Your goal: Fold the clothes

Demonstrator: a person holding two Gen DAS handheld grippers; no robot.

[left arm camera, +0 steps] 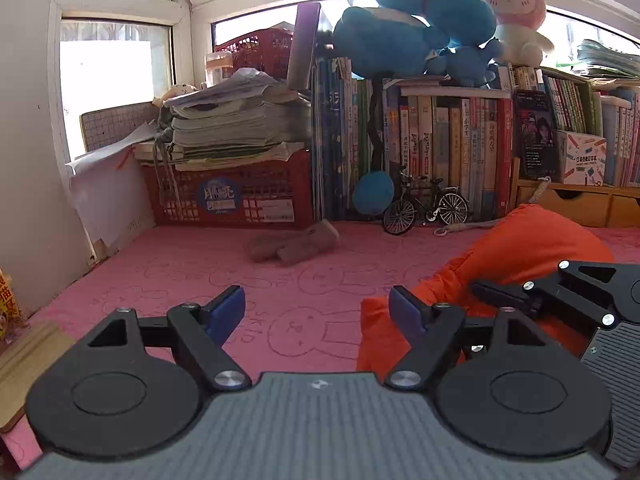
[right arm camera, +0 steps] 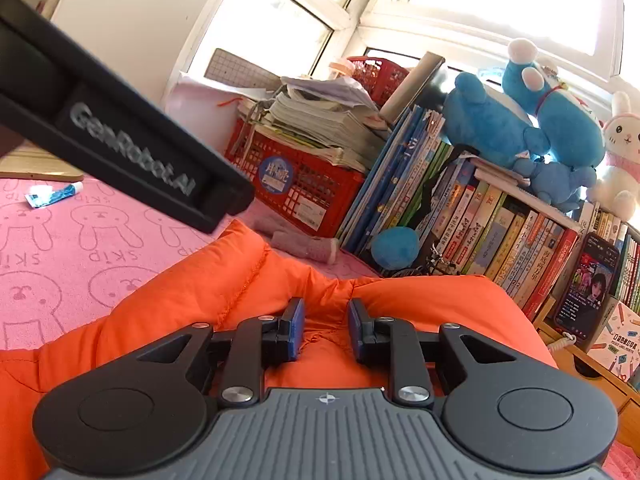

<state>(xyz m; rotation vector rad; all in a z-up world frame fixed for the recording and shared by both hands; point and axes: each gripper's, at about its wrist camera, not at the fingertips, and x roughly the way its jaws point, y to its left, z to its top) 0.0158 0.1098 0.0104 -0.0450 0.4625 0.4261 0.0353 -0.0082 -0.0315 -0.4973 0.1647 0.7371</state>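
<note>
An orange padded garment (left arm camera: 516,248) lies bunched on the pink bunny-print cloth (left arm camera: 180,280), at the right in the left wrist view. My left gripper (left arm camera: 318,310) is open and empty, its right finger touching the garment's left edge. In the right wrist view the garment (right arm camera: 192,300) fills the foreground. My right gripper (right arm camera: 323,330) hovers over its folds, jaws partly open with a small gap, holding nothing. The right gripper (left arm camera: 520,296) also shows at the right of the left wrist view, over the garment.
A red crate (left arm camera: 240,196) under stacked papers, a row of books (left arm camera: 440,152), a toy bicycle (left arm camera: 426,206) and plush toys (left arm camera: 420,28) line the back. Brownish socks (left arm camera: 292,248) lie near the crate. A small blue tube (right arm camera: 54,195) lies at left. A wooden drawer unit (left arm camera: 580,200) stands right.
</note>
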